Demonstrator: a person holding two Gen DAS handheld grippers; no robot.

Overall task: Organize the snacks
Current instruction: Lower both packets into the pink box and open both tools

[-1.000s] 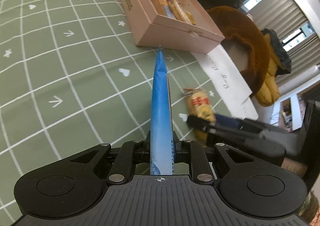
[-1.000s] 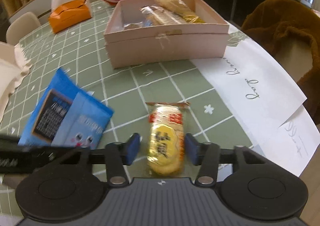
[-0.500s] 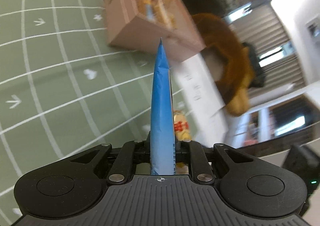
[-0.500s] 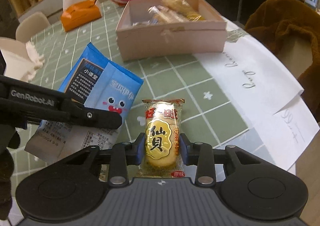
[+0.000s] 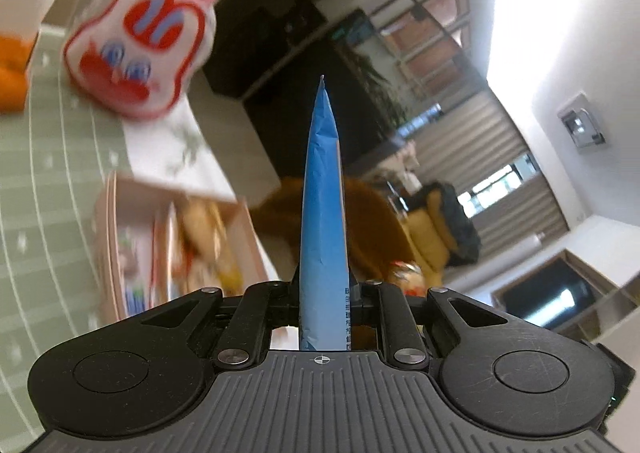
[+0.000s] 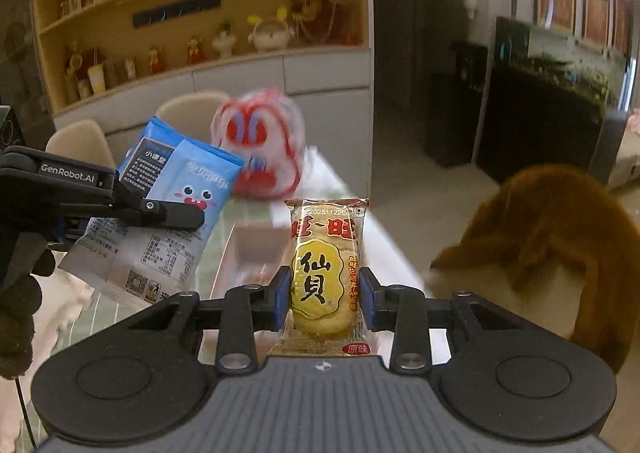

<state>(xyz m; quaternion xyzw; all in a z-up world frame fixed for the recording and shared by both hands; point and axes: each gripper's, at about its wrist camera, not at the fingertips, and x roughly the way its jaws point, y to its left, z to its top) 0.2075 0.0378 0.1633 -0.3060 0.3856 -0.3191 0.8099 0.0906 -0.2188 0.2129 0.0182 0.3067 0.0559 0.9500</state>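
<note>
My left gripper (image 5: 324, 293) is shut on a blue snack packet (image 5: 323, 213), seen edge-on and pointing up past the open pink box (image 5: 120, 245) of snacks below. In the right wrist view the same left gripper (image 6: 176, 215) holds the blue packet (image 6: 192, 181) in the air at the left. My right gripper (image 6: 324, 289) is shut on a yellow rice cracker packet (image 6: 324, 277), with its blue pads pressing both sides, raised above the blurred pink box (image 6: 256, 249). The cracker (image 5: 406, 275) peeks out behind the left fingers.
A red and white rabbit-face bag (image 5: 140, 49) stands beyond the box on the green gridded tablecloth (image 5: 40, 193). An orange tissue box (image 5: 12, 77) sits far left. A brown plush coat (image 6: 552, 237) hangs at the right. A dark-gloved hand (image 6: 20, 313) holds the left gripper.
Both grippers have risen off the table with their packets. The right jaws closed on the cracker and lifted it. Both views swung up toward the box and the room.
</note>
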